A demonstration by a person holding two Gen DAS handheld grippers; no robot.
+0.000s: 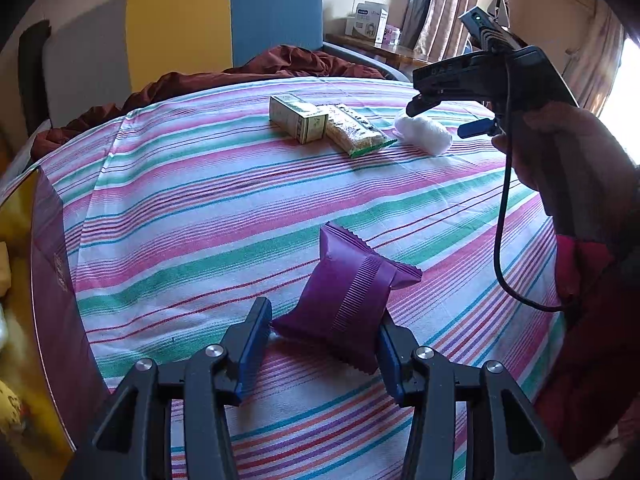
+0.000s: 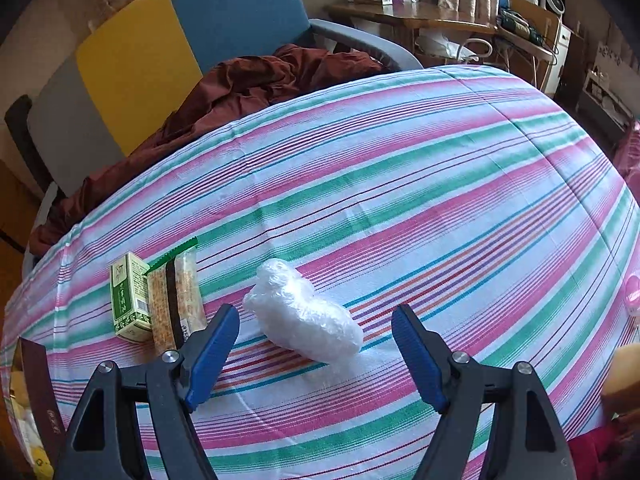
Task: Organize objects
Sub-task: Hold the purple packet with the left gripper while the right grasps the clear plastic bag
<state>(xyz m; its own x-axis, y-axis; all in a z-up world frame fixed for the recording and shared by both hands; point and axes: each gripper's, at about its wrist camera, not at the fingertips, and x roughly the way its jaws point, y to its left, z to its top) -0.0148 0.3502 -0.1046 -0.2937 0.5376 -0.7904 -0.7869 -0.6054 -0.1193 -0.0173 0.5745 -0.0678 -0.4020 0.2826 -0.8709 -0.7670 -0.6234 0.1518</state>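
Striped tablecloth (image 1: 200, 208) covers a table. The left gripper (image 1: 324, 344) clenches a purple snack packet (image 1: 344, 292) between its blue pads, above the cloth. The right gripper (image 2: 316, 356) hangs with jaws spread wide, empty, over a white plastic-wrapped bundle (image 2: 304, 312). Just left of that bundle lie a green box (image 2: 128, 300) and a cracker packet (image 2: 176, 300), touching each other.

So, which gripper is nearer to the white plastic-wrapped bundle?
Right. The right gripper hangs just over the white plastic-wrapped bundle, with its open jaws on either side. The left gripper is far from it, shut on the purple snack packet.
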